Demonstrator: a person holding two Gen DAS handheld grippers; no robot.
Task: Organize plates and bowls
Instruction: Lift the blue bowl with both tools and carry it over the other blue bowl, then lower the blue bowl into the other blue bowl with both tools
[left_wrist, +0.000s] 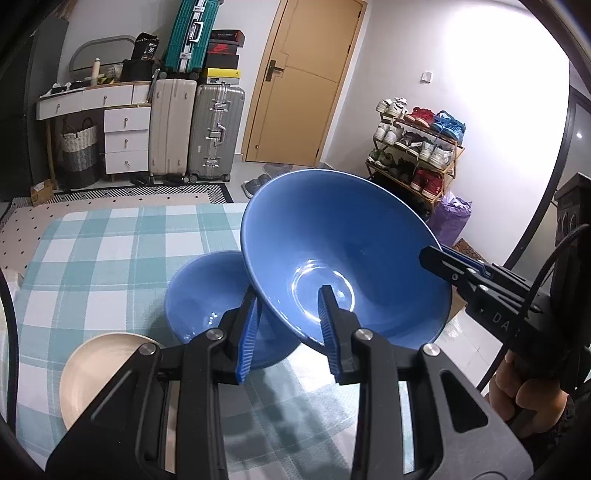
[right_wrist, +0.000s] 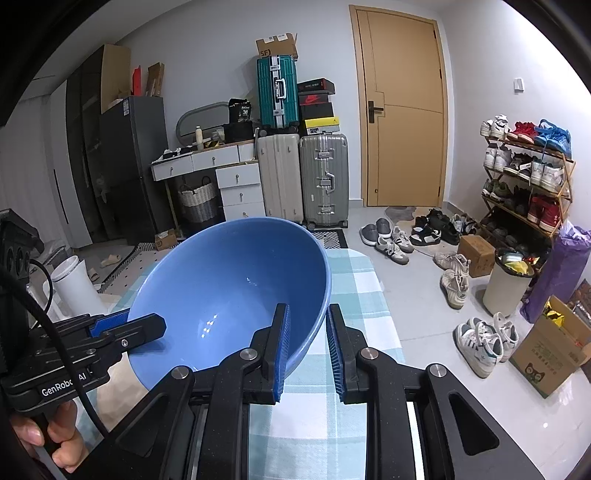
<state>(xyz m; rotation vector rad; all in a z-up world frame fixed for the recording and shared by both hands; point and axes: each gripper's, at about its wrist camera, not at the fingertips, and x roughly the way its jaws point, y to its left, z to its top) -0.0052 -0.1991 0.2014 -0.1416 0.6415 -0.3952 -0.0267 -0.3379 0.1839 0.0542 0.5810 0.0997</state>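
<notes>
Mid-carry: large blue bowl (left_wrist: 343, 254) held off the checked tablecloth (left_wrist: 110, 258) by both tools at once, tilted, opening turned toward the left wrist camera. Judged to be the nesting step, with the smaller blue bowl (left_wrist: 207, 295) waiting on the cloth just beside and below, at about 8 o'clock from the big one in the left wrist view. Cream plate (left_wrist: 96, 369) lying further out at 7 o'clock, near the table edge, apart from the bowls.

Next move, as a guess: levelling the large bowl, then deciding the stack order. A wide bowl will not sit inside a narrower one, so probably setting it down and placing the small one in it. Both grips need to loosen together, or the rim may twist and slip.

Left gripper (left_wrist: 291, 328): narrowly parted, clamped on the near rim of the large bowl, one blue pad (left_wrist: 247, 339) outside the wall, the other inside. Right gripper (right_wrist: 308, 347): nearly closed, pinching the rim at the bowl's 4 o'clock side in the right wrist view, wall between the ribbed pads (right_wrist: 282, 350). Same tool visible at 3 o'clock in the left view, biting the rim.
</notes>
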